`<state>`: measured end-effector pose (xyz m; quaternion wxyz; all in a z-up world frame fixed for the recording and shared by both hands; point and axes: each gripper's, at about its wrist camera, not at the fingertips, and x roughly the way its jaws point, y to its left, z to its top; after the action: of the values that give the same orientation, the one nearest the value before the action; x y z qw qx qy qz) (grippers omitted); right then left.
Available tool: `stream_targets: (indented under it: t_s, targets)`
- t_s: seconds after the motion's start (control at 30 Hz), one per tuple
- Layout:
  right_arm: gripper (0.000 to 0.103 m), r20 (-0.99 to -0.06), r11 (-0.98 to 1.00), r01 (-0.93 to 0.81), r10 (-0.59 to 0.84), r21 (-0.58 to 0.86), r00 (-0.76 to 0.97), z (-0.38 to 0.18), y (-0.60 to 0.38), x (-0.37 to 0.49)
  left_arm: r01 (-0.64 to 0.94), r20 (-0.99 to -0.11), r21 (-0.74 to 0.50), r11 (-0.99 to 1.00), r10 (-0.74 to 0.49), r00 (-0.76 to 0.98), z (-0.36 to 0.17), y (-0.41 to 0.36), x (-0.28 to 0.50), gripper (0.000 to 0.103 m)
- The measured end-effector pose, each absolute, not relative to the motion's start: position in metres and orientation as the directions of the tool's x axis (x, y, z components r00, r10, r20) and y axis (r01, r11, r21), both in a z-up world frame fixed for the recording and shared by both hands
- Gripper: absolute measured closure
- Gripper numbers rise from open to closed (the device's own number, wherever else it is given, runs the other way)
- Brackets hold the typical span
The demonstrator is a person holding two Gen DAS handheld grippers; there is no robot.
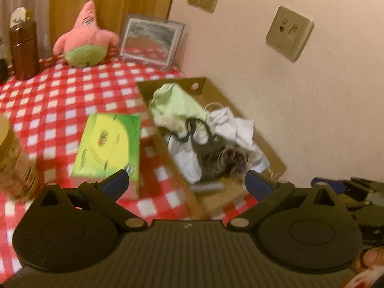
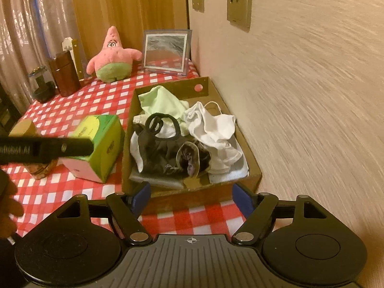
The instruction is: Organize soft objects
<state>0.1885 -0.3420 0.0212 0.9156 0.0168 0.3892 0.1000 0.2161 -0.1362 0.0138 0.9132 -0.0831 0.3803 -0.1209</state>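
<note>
Left gripper point(image 1: 187, 182), seen from the left wrist view, stands with its blue-padded jaws spread wide and nothing between them; it hangs above the near end of the cardboard box point(image 1: 276, 163), which lies ahead and slightly to the right of it. That box runs lengthwise away from the gripper along the wall point(image 1: 300, 96), over the red-and-white checked cloth point(image 1: 60, 91). Inside lie crumpled soft items: a pale green cloth point(image 1: 175, 103) at the far end, a white cloth point(image 1: 232, 124) on the wall side, and a dark bag with thin loop handles point(image 1: 208, 153) at the near end, all limp and creased. A glossy green tissue box point(image 1: 108, 144), hard-edged, sits just left of the cardboard box. A pink plush star point(image 1: 84, 36) stands well beyond the box, unboxed. Right gripper point(image 2: 190, 196), in the right wrist view, is likewise parted and empty, squared to the short near wall of the cardboard box point(image 2: 192, 194), with the pile directly ahead. The dark bag point(image 2: 165, 153) is the nearest item, the white cloth point(image 2: 213, 127) beyond it toward the wall, the pale green cloth point(image 2: 160, 103) farthest. The plush star point(image 2: 112, 55) sits past the box, left of a framed mirror point(image 2: 165, 50). Judgement: both grippers lie about equally near the pile; the plush star is likely the remaining soft item, a long reach beyond the box.
</note>
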Motion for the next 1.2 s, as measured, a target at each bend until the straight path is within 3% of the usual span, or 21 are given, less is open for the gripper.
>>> stream_targets:
  t_s: [0.7,1.2]
  targets:
    - [0.023,-0.717,0.984,-0.157,0.173,0.089,0.676,0.037,-0.323,0.113,0.033,-0.712,-0.156,0.987,-0.135,0.689,0.012,-0.125,0.103,0.001]
    - [0.022,-0.709,0.983,-0.163,0.178,0.090,0.683,0.047,-0.306,0.076,0.012,-0.714,-0.182,0.983,-0.141,0.685,0.014,-0.109,0.066,0.001]
